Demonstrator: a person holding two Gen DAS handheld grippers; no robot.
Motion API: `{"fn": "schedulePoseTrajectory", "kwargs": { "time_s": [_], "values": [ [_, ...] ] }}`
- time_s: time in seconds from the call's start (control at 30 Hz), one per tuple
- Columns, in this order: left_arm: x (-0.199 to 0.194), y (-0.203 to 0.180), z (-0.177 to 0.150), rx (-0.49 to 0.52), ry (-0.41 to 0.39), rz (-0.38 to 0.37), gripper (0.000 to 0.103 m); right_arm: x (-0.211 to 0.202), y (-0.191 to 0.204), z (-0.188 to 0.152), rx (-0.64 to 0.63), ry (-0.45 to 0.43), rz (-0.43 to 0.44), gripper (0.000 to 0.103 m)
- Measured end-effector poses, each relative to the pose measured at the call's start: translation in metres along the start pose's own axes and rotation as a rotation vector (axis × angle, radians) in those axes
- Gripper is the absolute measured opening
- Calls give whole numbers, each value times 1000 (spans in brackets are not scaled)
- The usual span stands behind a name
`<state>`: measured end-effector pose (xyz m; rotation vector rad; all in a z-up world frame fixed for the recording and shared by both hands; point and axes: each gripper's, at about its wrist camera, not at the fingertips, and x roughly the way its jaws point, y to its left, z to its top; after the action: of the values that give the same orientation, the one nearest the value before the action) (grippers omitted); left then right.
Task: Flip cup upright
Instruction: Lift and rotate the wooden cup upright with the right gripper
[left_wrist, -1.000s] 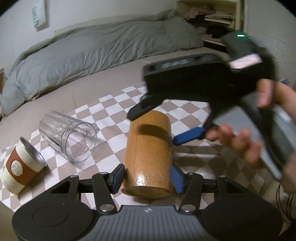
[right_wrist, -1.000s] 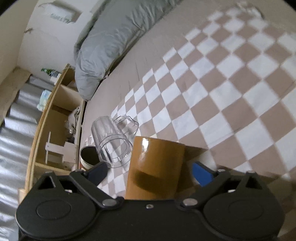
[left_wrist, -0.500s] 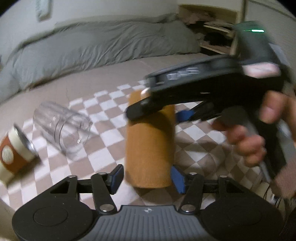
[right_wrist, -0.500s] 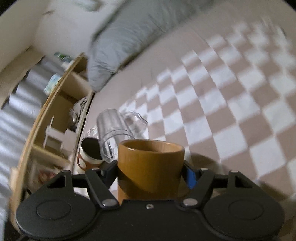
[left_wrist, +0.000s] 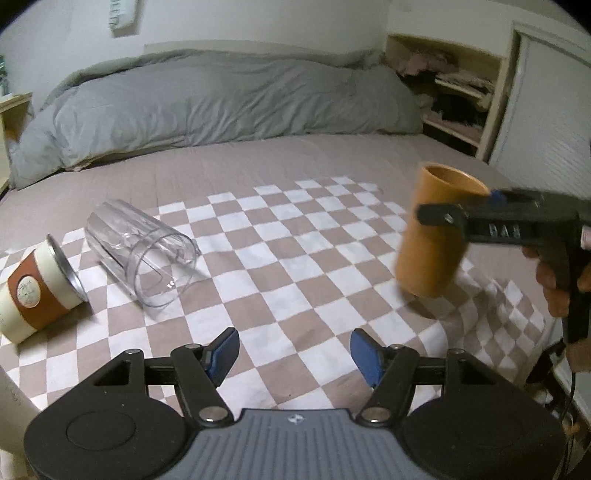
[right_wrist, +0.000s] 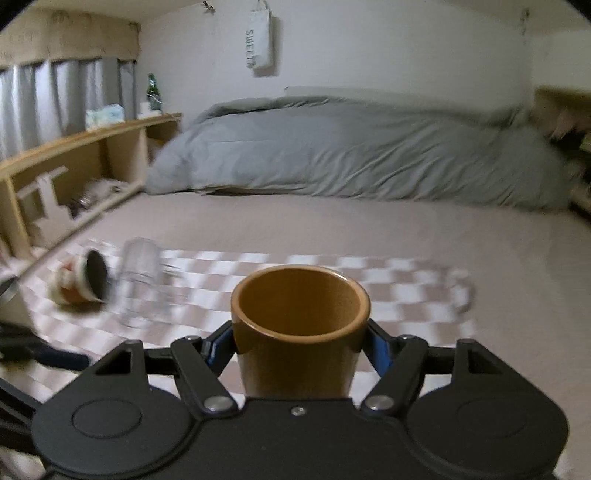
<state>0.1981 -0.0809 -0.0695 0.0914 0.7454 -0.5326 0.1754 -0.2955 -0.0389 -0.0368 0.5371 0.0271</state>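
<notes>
A tall brown wooden cup (right_wrist: 300, 332) is held in my right gripper (right_wrist: 301, 341), which is shut on its upper wall. The cup is nearly upright, mouth up. In the left wrist view the same cup (left_wrist: 432, 236) hangs slightly tilted just above the checkered cloth (left_wrist: 280, 266) at the right, with my right gripper (left_wrist: 461, 210) clamped near its rim. My left gripper (left_wrist: 293, 354) is open and empty, low over the cloth's front edge, well left of the cup.
A clear plastic cup (left_wrist: 138, 251) lies on its side at the left of the cloth. A white cup with a brown sleeve (left_wrist: 35, 291) lies on its side beside it. A grey duvet (left_wrist: 221, 99) lies at the back. Wooden shelves (right_wrist: 74, 177) run along the left.
My right gripper closed on the wooden cup, lifted it away to the right and turned it mouth up. My left gripper let go of it and opened.
</notes>
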Motion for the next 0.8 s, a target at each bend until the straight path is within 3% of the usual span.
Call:
{"fn": "schedulePoseTrajectory", "kwargs": {
  "time_s": [0.3,0.5,0.6,0.63,0.7,0.8],
  "values": [
    [-8,13,1,-131,-51,24,69,9,-22,-29,8,-56,-125,73],
    [-16,11,0,-111,-79,46,79,12,-19,-36,5,-58,-129,73],
    [-18,12,-1,-114,-86,62,90,10,-20,-35,25,-37,-131,75],
    [-19,13,0,-116,-85,74,91,9,-21,-32,34,-20,-119,87],
    [-21,14,1,-123,-80,91,93,4,-22,-29,52,-20,-107,103],
    [-29,14,2,-129,-93,122,97,-6,-18,-23,39,-28,-125,103]
  ]
}}
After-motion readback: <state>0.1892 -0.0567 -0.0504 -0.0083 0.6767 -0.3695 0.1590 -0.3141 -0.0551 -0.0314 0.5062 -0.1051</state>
